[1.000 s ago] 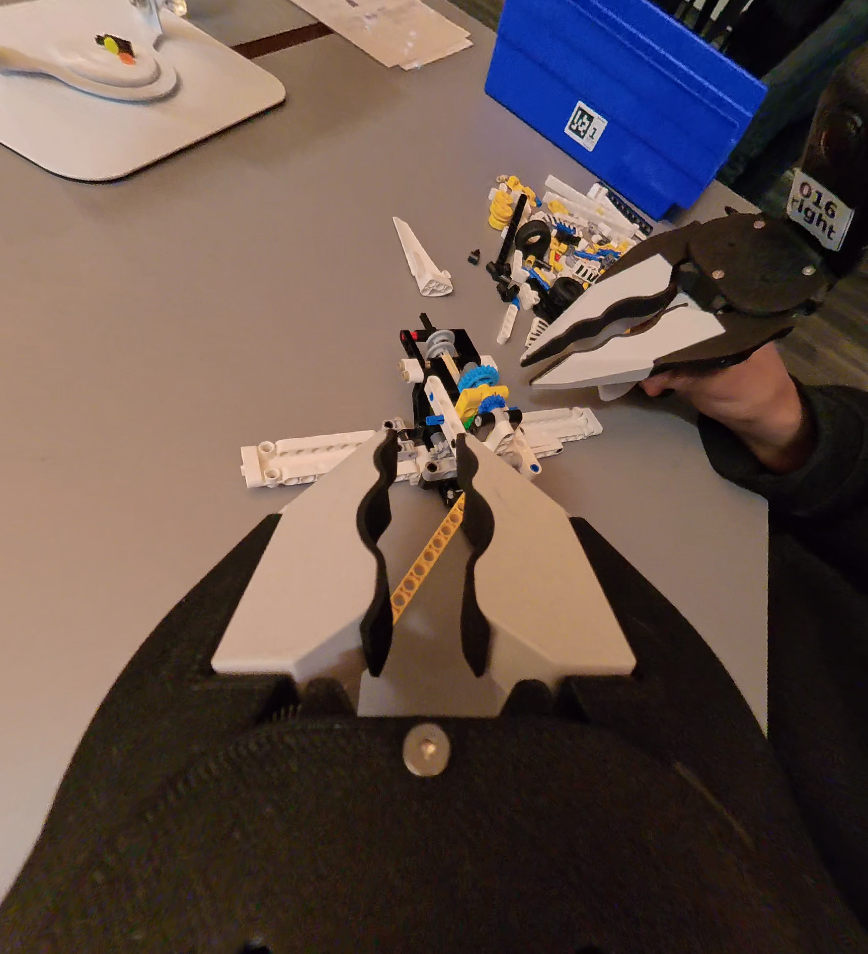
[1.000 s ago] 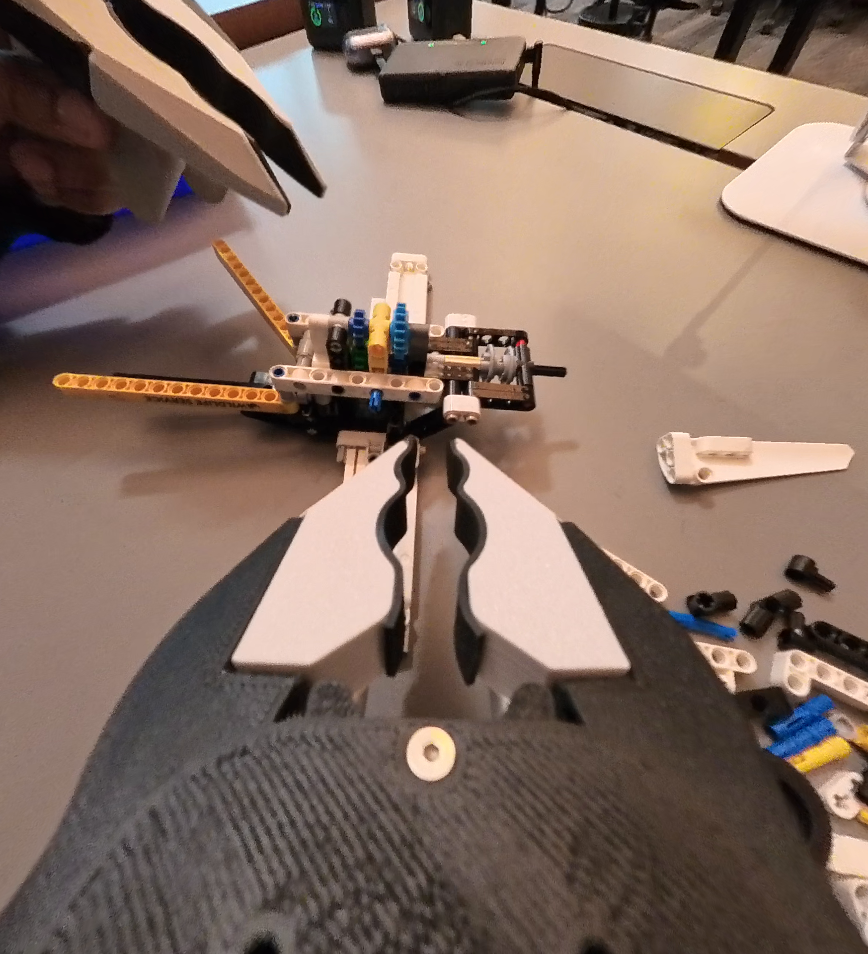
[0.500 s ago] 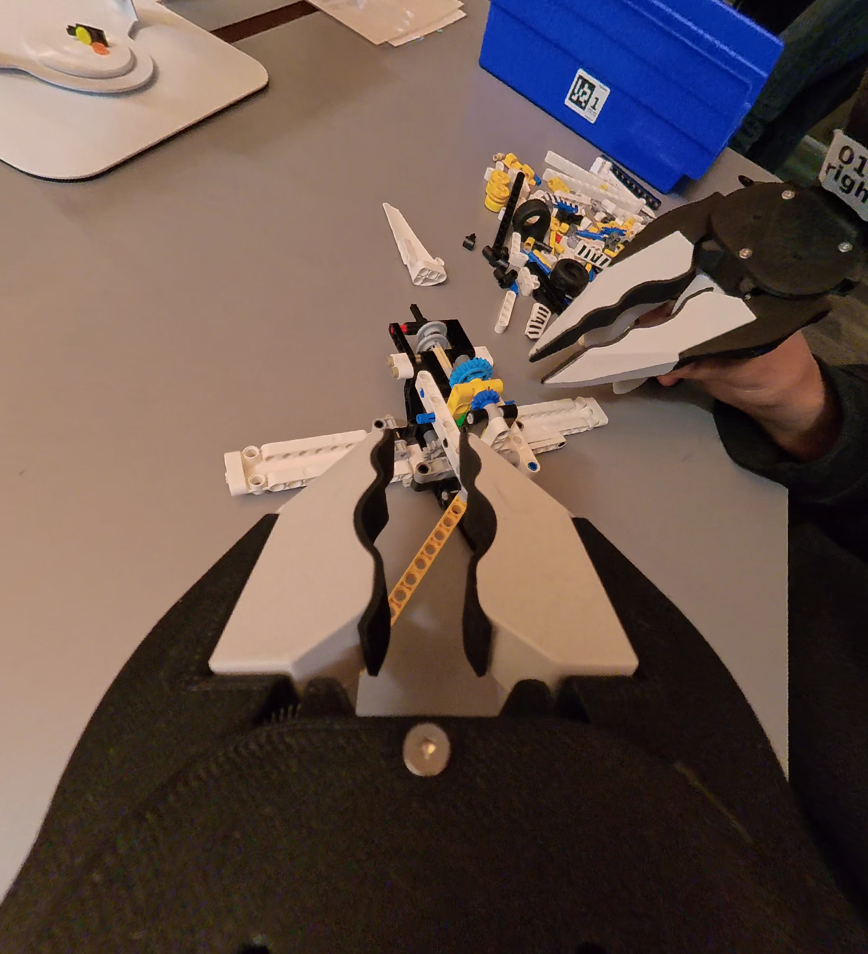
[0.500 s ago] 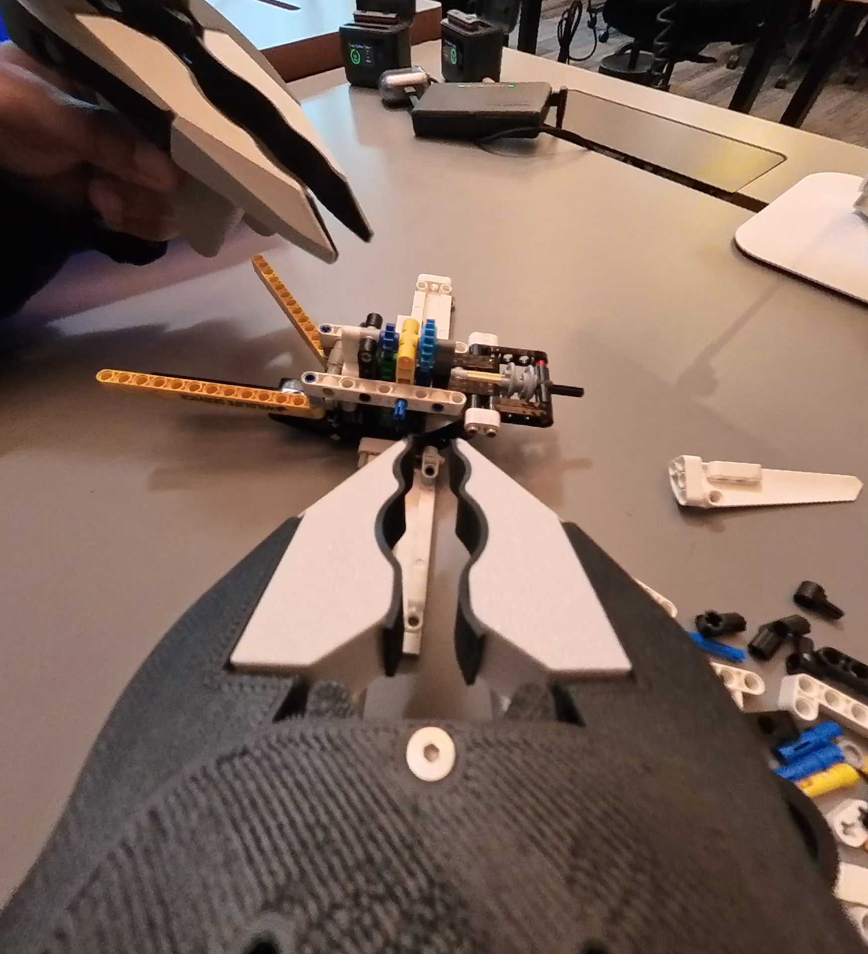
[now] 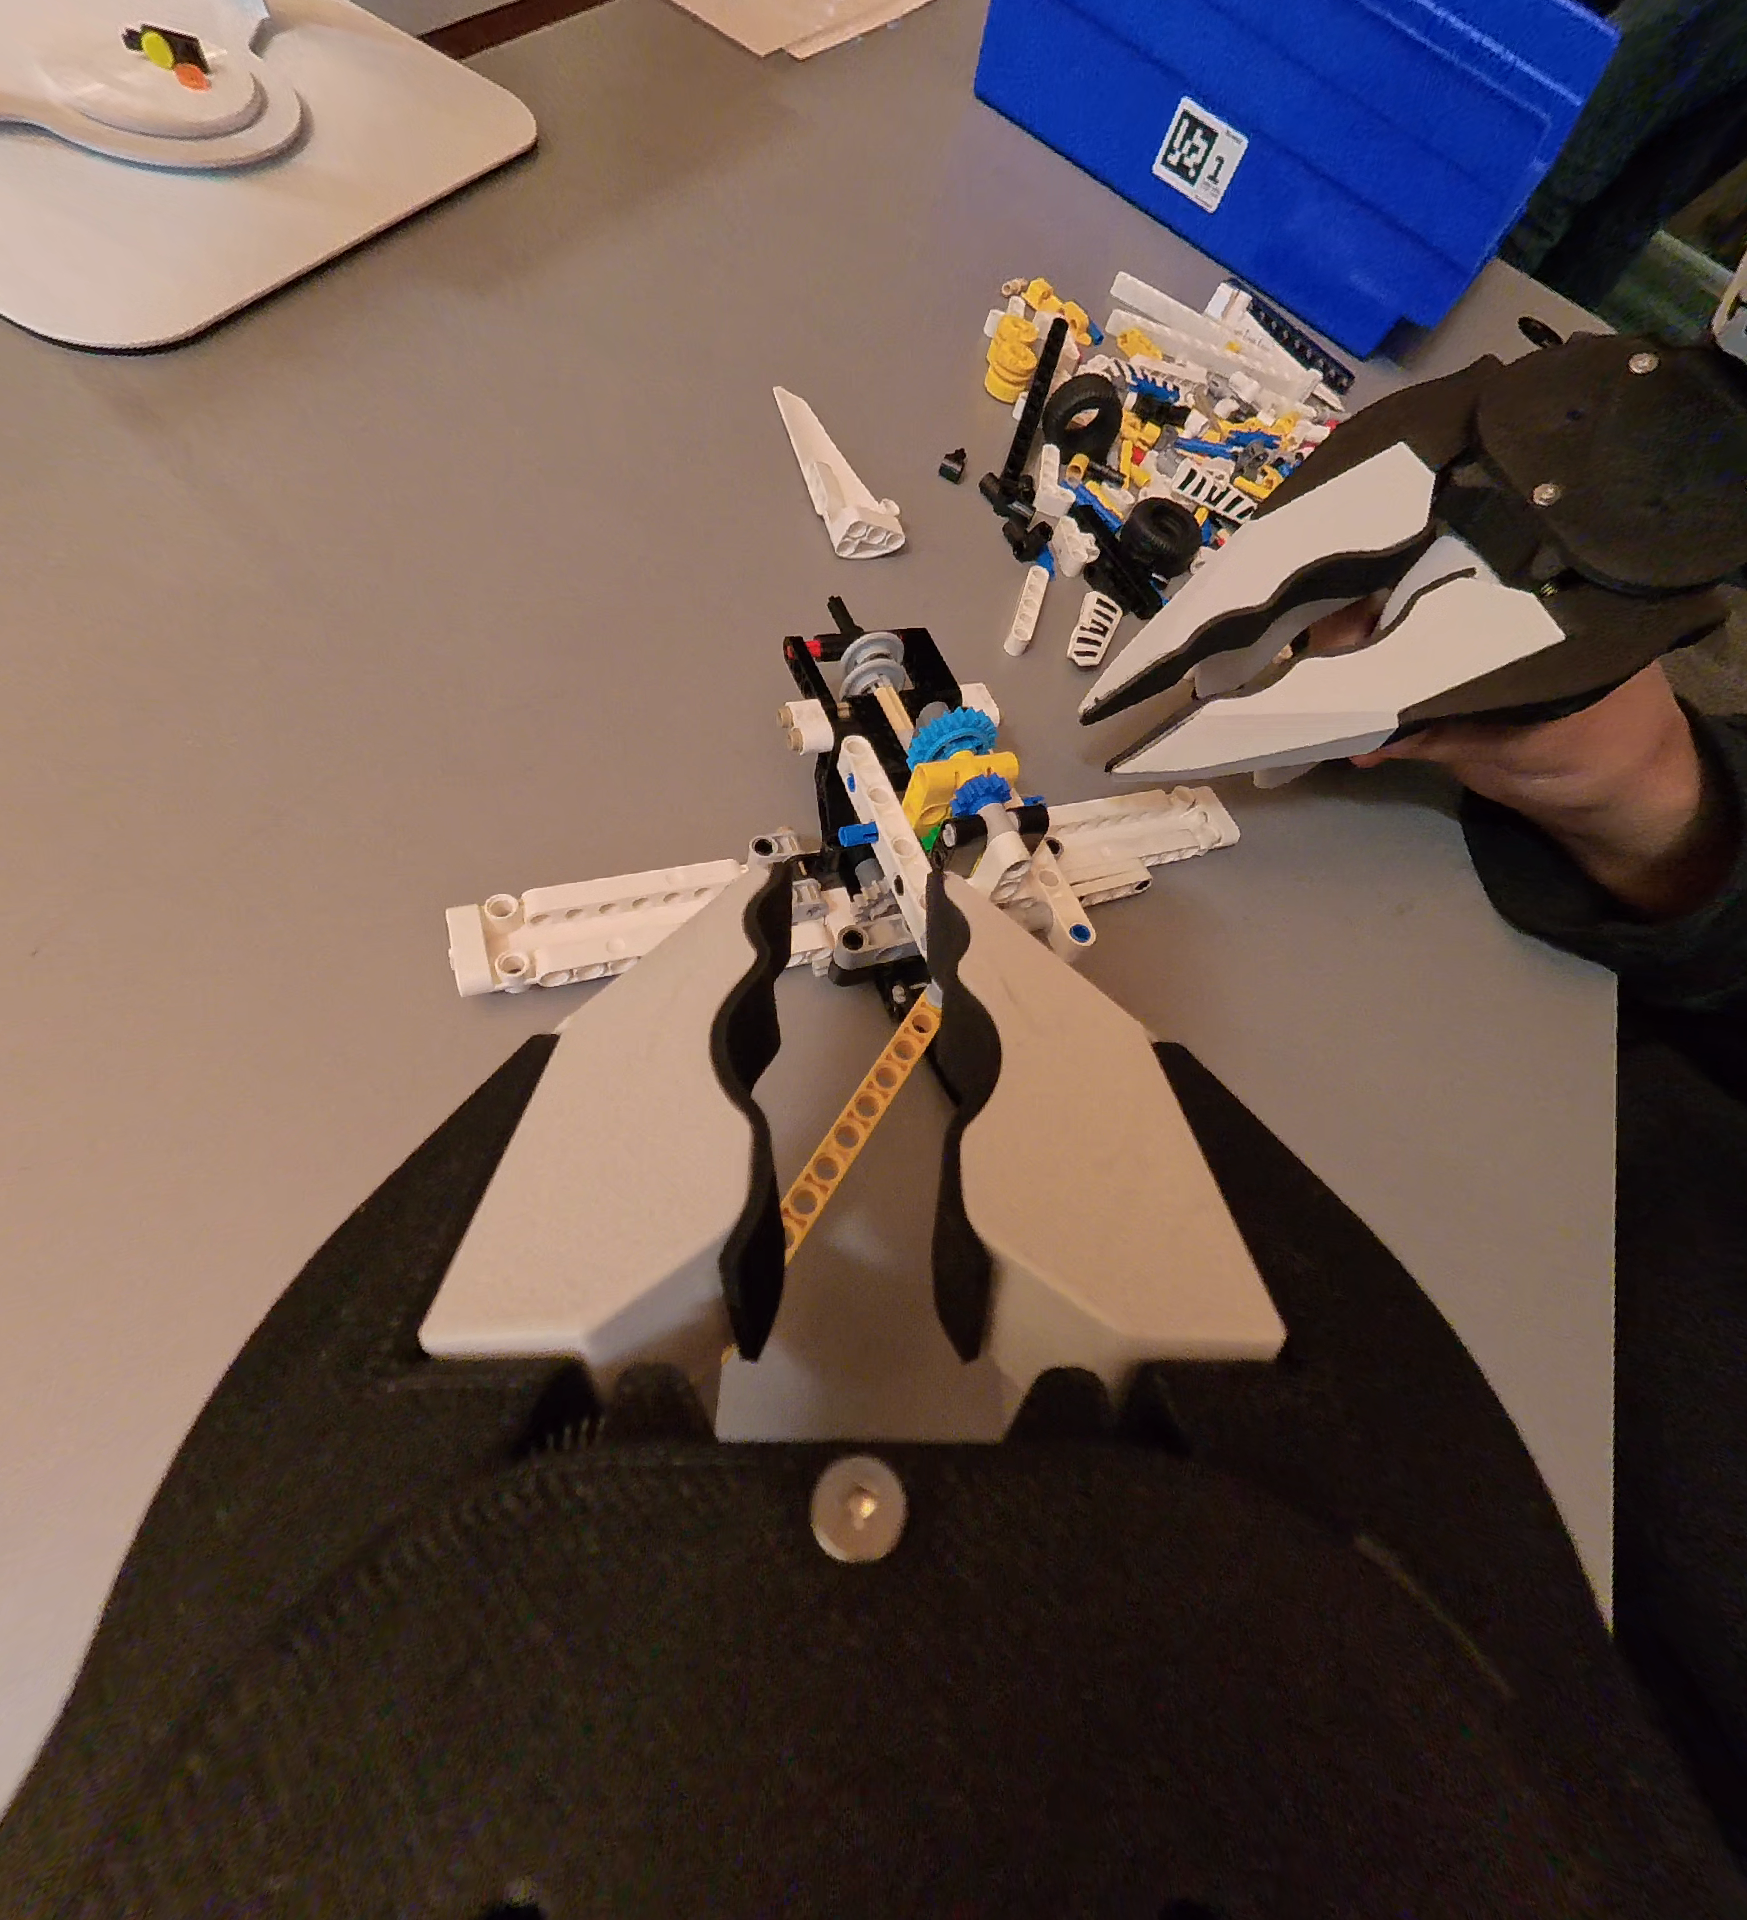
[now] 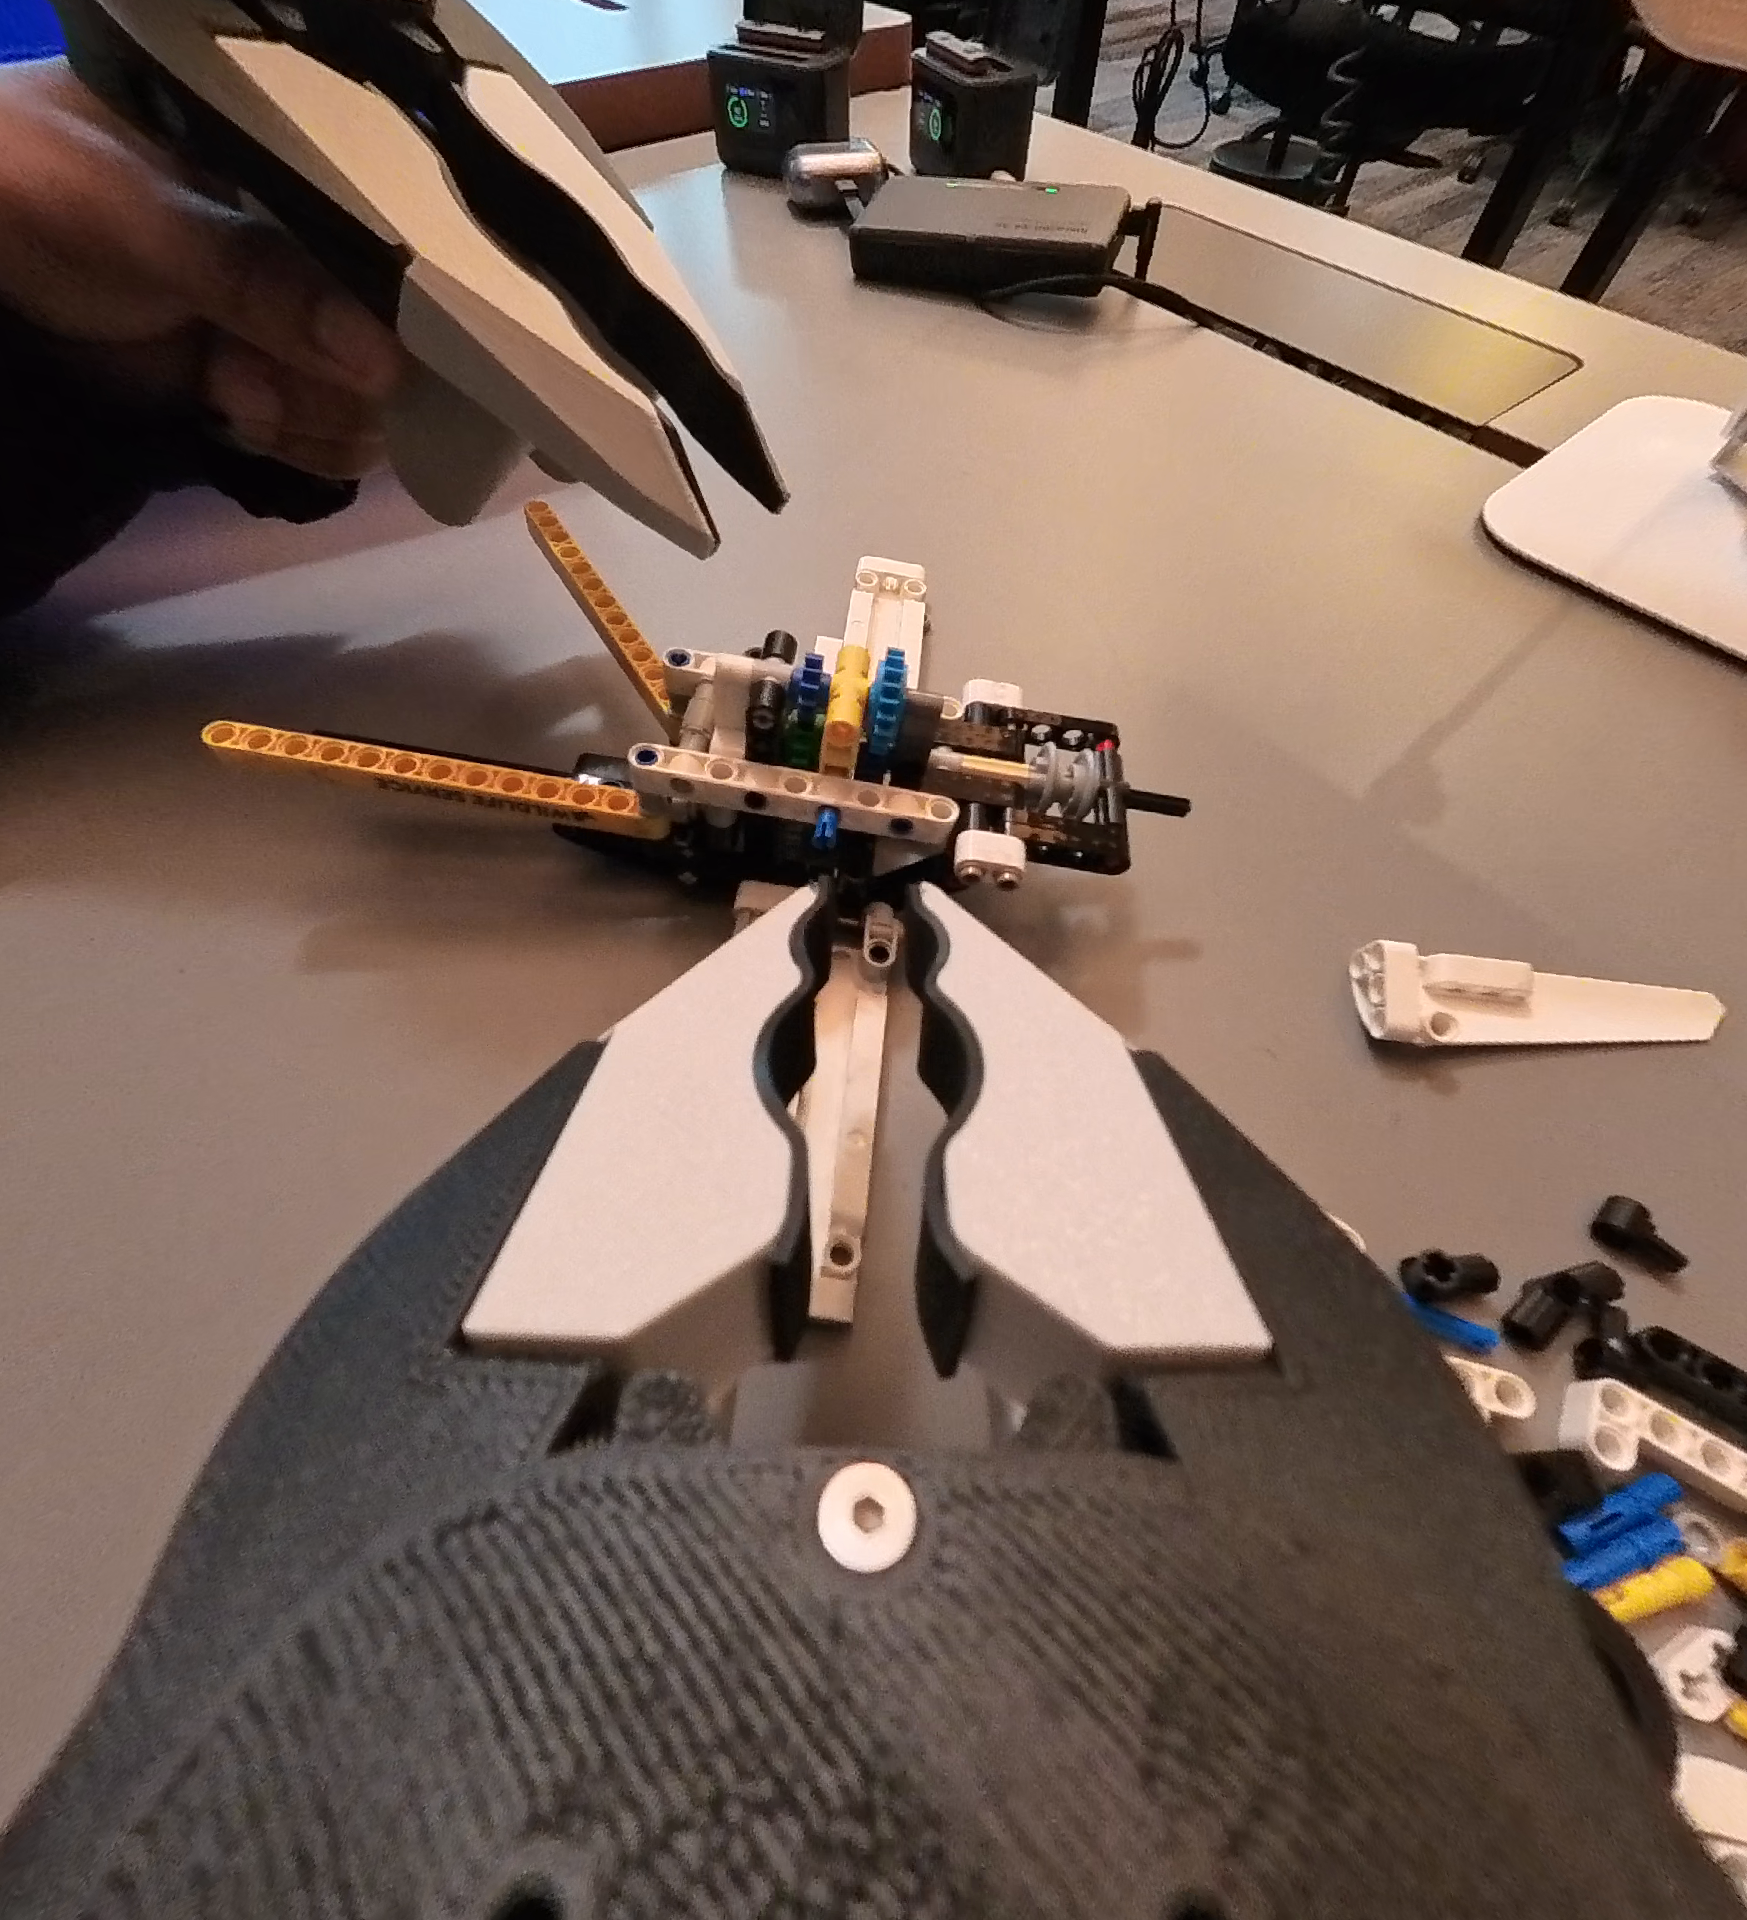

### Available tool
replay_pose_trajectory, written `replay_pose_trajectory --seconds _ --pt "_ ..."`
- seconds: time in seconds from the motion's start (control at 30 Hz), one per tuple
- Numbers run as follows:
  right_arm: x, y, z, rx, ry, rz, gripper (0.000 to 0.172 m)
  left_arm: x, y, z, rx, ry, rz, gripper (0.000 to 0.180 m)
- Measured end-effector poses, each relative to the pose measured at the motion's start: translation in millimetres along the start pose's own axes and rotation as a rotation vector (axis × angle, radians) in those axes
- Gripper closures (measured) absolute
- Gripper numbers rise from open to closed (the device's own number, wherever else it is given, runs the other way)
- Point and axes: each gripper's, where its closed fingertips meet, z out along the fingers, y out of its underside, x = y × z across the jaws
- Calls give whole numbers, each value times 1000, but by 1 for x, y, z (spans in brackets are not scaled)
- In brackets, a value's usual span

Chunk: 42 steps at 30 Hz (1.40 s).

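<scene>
**Both claws bare above the brick model**

At mid-frame in the left wrist view, my left claw [image 5: 853, 894] hangs over the small model of white, black, yellow and blue plastic bricks [image 5: 910, 769] on the grey table [image 5: 329, 623]. Its jaws are narrowly apart and hold nothing. The model's long yellow holed beam [image 5: 848, 1122] shows beneath the gap. Further right, my right claw [image 5: 1097, 743] hovers just above the model's white wing panel [image 5: 1139, 821], jaws a slit apart and bare. A heap of loose bricks [image 5: 1139, 436] lies upper right, before a blue plastic bin [image 5: 1316, 125].
</scene>
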Motion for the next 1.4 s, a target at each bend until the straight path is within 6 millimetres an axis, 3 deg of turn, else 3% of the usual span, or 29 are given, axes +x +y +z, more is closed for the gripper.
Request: replay_pose_trajectory --seconds 1.13,1.3,1.4 --pt "5 -4 -4 34 19 28 153 -1 4 3 -13 -15 7 155" --pt "4 0 -1 4 19 28 148 -1 5 3 -15 -23 9 152" --pt "0 12 2 -74 3 61 140 -1 3 3 -5 -27 11 148"
